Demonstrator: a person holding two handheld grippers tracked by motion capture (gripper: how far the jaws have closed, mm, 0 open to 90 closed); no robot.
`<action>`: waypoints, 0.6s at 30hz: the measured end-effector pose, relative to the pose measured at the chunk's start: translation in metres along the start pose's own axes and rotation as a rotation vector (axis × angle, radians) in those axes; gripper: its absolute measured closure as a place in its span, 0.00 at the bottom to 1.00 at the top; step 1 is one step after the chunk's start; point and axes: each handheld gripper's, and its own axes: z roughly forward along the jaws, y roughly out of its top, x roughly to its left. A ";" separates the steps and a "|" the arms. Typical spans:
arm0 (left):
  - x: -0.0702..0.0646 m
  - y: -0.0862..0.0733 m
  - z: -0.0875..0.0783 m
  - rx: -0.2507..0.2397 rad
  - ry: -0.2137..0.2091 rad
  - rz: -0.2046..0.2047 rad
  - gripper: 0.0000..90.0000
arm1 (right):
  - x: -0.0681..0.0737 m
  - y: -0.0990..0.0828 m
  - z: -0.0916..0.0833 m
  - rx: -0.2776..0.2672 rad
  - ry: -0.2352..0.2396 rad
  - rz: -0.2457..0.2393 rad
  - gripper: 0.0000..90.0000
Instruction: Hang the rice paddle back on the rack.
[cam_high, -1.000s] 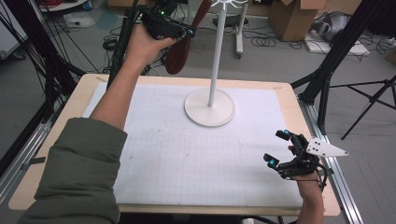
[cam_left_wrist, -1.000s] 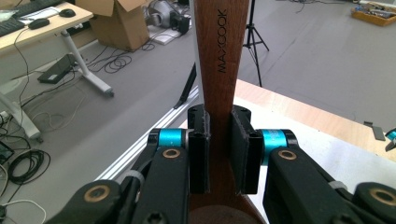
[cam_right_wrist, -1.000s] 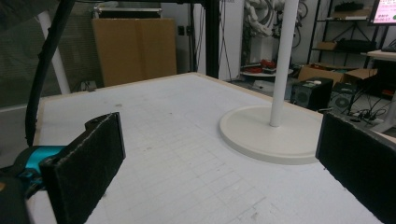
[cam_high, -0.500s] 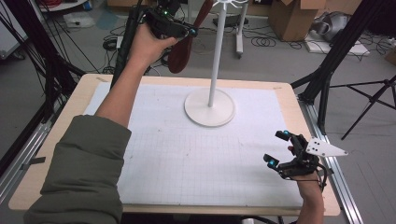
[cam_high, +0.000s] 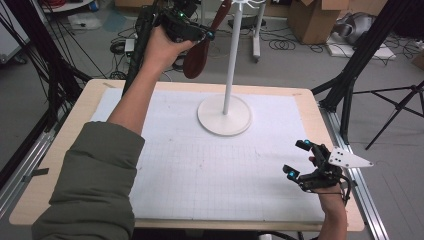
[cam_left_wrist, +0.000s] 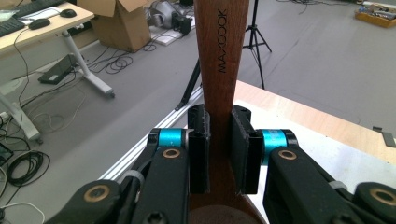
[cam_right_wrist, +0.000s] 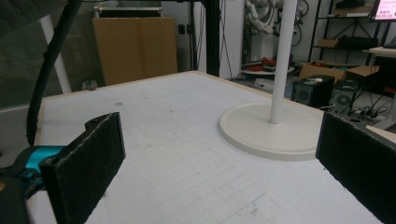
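High view: the counter (cam_high: 65, 165) is seen as a wide wooden board, and most of its top is covered by a white gridded mat (cam_high: 210, 180). On the mat, near the far edge of the counter and a little toward the right side, a white stand (cam_high: 224, 115) is placed with its round base flat and its thin pole rising upright. At the top of the pole a small ring of pegs (cam_high: 247, 4) can be made out.

The person's left arm, in a green sleeve (cam_high: 95, 185), is stretched from the near left corner across the counter and past its far edge. Above the floor beyond that edge, the left gripper (cam_high: 200, 34) is held raised, to the left of the pole. A brown wooden spoon (cam_high: 196, 57) is gripped by it. The bowl of the spoon hangs low, and the handle slants up toward the top of the stand. In the left gripper view, the pads (cam_left_wrist: 199, 149) are pressed on both sides of the handle (cam_left_wrist: 217, 70), on which the word MAXCOOK is printed.

The right gripper (cam_high: 299, 159) is kept close to the near right corner of the counter, well apart from the stand. In the right gripper view its jaws are spread wide, with nothing between them, and the base (cam_right_wrist: 266, 128) of the stand is seen beyond.
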 end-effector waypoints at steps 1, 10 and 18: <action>0.000 0.000 0.000 -0.002 0.001 -0.001 0.87 | 0.000 0.000 0.000 -0.001 -0.001 0.003 0.01; 0.002 0.000 0.003 -0.008 0.009 0.000 0.87 | -0.001 -0.001 0.000 -0.001 -0.003 0.006 0.01; 0.001 0.001 0.006 -0.008 0.014 -0.002 0.86 | -0.002 -0.001 -0.001 0.001 -0.001 0.003 0.01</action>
